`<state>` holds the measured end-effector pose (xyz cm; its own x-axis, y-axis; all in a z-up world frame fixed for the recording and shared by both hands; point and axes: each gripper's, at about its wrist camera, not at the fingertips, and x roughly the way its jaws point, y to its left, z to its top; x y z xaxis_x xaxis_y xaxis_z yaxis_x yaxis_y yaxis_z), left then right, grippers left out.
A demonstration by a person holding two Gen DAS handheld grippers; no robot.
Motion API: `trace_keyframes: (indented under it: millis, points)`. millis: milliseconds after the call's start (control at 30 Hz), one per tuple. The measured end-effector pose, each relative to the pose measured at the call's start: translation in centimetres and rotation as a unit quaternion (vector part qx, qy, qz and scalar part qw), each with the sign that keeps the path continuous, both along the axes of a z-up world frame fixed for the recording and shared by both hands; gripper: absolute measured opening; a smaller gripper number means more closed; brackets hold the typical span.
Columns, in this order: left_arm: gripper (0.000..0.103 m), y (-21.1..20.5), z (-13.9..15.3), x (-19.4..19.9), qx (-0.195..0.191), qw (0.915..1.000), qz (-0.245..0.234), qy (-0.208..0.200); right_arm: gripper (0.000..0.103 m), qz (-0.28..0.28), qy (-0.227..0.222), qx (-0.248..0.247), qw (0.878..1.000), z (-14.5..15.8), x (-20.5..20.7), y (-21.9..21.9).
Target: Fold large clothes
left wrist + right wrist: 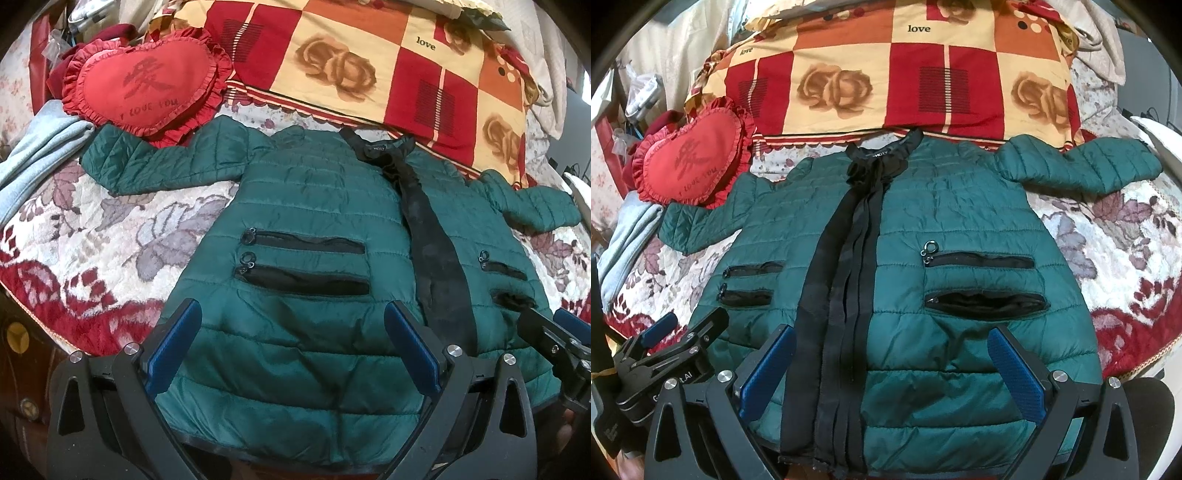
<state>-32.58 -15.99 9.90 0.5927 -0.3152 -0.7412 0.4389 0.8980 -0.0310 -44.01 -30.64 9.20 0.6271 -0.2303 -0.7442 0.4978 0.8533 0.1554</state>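
A: Where is the garment?

B: The green quilted jacket [306, 206] lies flat and front-up across the middle of both views, spread on the floral bedspread [110, 229]. Its collar points to the top of the frame, its hem to the bottom edge under the claws.

A: Sleeves?

B: Both are spread outward. In the left wrist view one sleeve [147, 162] reaches toward the upper left, its upper edge tucked under the red heart cushion [144, 81]. The other sleeve [1082, 162] runs to the upper right of the right wrist view.

A: And the front?

B: A black placket strip [846, 288] runs from collar to hem. Two black zip pockets [303, 264] sit on each side of it, stacked one above the other.

A: The claws?

B: The left claw [291, 347] is released, blue pads wide apart, over the lower part of the jacket with nothing between them. The right claw [892, 373] is likewise spread wide, straddling the placket strip and the hem area, gripping nothing. Each shows at the other view's lower edge.

A: Anything behind?

B: A checked quilt [886, 66] with rose prints and the word "love" fills the top, just past the collar. Folded pale blue cloth [33, 155] sits at the left edge.
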Motion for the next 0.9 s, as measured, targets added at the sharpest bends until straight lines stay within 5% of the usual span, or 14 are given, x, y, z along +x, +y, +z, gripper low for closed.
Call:
trace_keyframes:
  millis: [900]
  points:
    - [0.1,0.15,-0.28,-0.29,0.0,1.0,0.0,0.0,0.103,0.0,0.006,0.005,1.0,-0.49,0.14,-0.07]
